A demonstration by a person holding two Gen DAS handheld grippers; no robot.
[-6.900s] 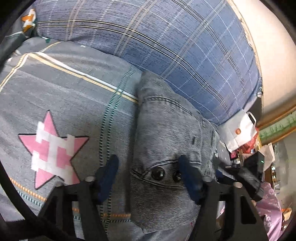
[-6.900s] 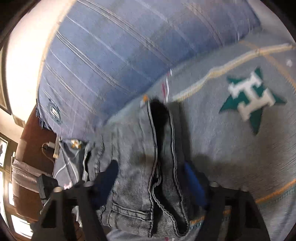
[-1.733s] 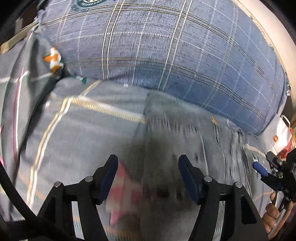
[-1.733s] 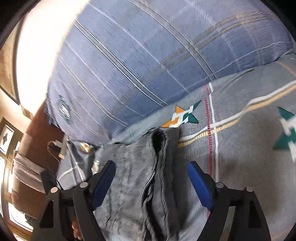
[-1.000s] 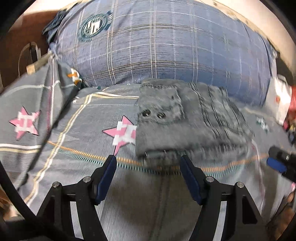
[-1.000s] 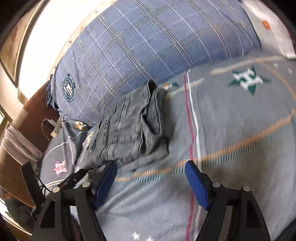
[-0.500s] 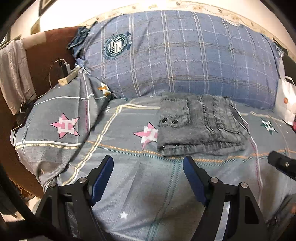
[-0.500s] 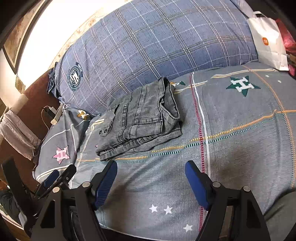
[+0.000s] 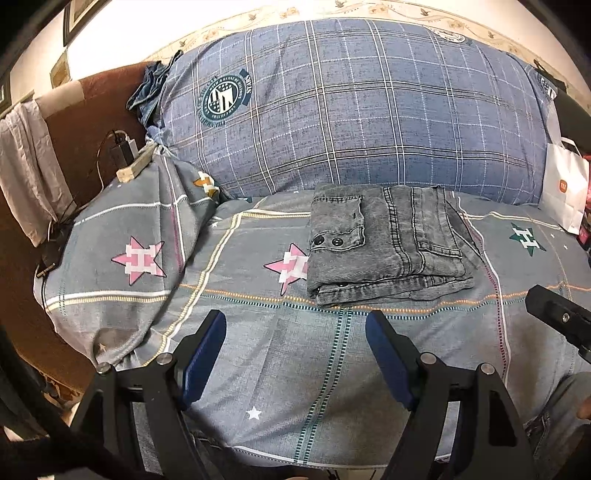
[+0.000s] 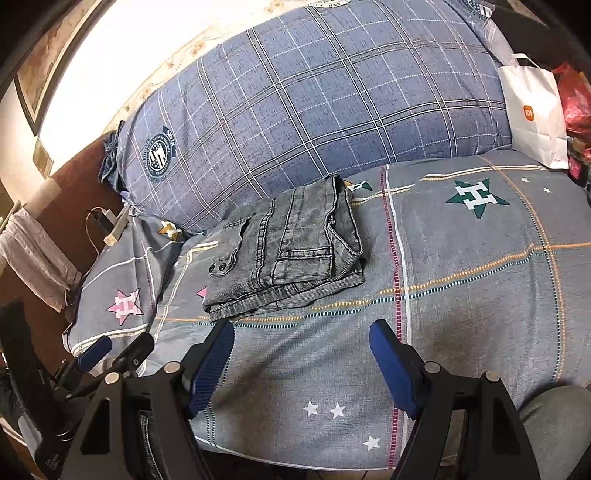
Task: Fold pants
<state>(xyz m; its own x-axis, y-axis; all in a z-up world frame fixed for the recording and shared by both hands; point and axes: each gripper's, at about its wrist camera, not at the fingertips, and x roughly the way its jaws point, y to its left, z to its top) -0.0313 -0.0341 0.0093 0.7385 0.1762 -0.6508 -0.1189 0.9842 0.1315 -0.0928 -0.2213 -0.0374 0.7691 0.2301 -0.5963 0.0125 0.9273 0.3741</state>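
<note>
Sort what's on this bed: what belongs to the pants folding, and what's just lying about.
Job: folded gray pants; left tool and right tool, both open, empty.

Lying about: blue plaid pillow; white paper bag; charger.

You face bed under grey patchwork-print sheet with pink and green stars (image 9: 258, 354), filling lower half of both views. Large blue plaid pillow with round crest badge (image 9: 351, 114) lies across 12 o'clock, touching sheet. Brown wooden headboard (image 9: 85, 122) at 9–10 o'clock, pale cloth (image 9: 26, 166) draped over it, white charger with cable (image 9: 123, 146) beside. Cream wall with patterned border strip (image 9: 229, 26) behind pillow, brightly lit. Dark-framed picture (image 10: 38, 62) at 10 o'clock. White paper bag with orange logo (image 10: 535, 110) at 2 o'clock, red plastic bag (image 10: 574, 103) just beside it.
</note>
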